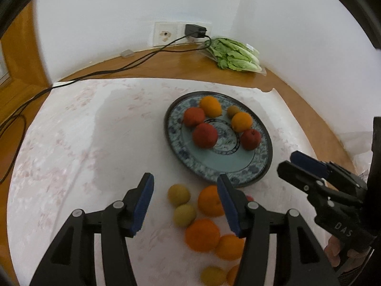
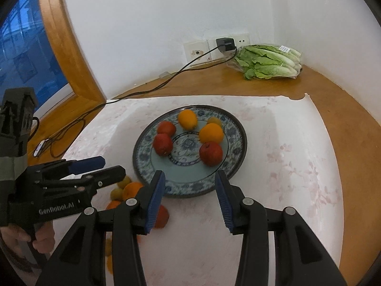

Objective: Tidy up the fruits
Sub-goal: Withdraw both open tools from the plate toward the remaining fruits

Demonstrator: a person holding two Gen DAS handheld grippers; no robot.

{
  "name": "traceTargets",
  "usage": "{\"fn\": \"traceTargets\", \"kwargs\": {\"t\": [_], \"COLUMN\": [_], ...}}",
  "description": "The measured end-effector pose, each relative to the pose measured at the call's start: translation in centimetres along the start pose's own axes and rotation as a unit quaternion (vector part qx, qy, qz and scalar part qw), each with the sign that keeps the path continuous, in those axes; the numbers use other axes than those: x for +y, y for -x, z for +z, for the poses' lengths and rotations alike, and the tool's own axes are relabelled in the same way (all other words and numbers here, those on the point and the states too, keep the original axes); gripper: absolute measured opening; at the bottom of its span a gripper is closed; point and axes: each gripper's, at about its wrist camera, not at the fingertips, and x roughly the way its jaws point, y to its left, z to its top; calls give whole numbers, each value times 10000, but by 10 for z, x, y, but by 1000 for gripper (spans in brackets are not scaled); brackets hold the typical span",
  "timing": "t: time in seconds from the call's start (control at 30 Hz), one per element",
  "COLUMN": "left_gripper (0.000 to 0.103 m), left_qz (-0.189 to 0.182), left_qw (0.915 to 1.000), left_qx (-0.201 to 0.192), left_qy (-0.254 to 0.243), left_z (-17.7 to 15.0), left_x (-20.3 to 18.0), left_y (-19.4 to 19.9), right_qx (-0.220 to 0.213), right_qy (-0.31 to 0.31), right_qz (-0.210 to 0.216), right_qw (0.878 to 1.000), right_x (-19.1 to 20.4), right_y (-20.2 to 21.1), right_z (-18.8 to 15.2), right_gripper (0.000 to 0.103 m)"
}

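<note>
A blue-patterned plate (image 1: 238, 166) (image 2: 190, 181) holds three red fruits, two oranges and a small green-yellow fruit. Loose fruit lies in front of it: oranges (image 1: 202, 234), small yellow-green fruits (image 1: 178, 194) and a red one mostly hidden. My left gripper (image 1: 185, 205) is open and empty, hovering over the loose pile, its right finger covering part of an orange (image 1: 208, 201). My right gripper (image 2: 190, 197) is open and empty above the plate's near rim. Each gripper shows in the other's view, the right one (image 1: 291, 164) and the left one (image 2: 112, 165).
A white floral cloth (image 1: 71, 155) covers the wooden table. Bagged lettuce (image 1: 232, 54) (image 2: 269, 62) lies in the back corner by the wall. A charger (image 2: 225, 44) sits in the wall socket, with its black cable (image 1: 100, 71) trailing left. A window (image 2: 23, 47) is at left.
</note>
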Motion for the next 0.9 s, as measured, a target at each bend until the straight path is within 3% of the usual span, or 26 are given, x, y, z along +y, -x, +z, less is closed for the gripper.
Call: {"fn": "traceTargets", "kwargs": {"t": [0.53,0.9], "left_gripper": [58,61], "left_qz": [-91,61], "left_qw": [9996,9996], "left_qx": [95,166], "left_qy": [242,231], "left_z": [-51,-78], "left_x": [12,19], "left_y": [33,42], "right_qx": [98,276], "right_qy": [33,37], "right_qz": [17,123], "right_qw": [9999,9995], "right_x": [23,44], "right_y": [32,34], "right_z": [-37,-63], "right_gripper": [45,45]}}
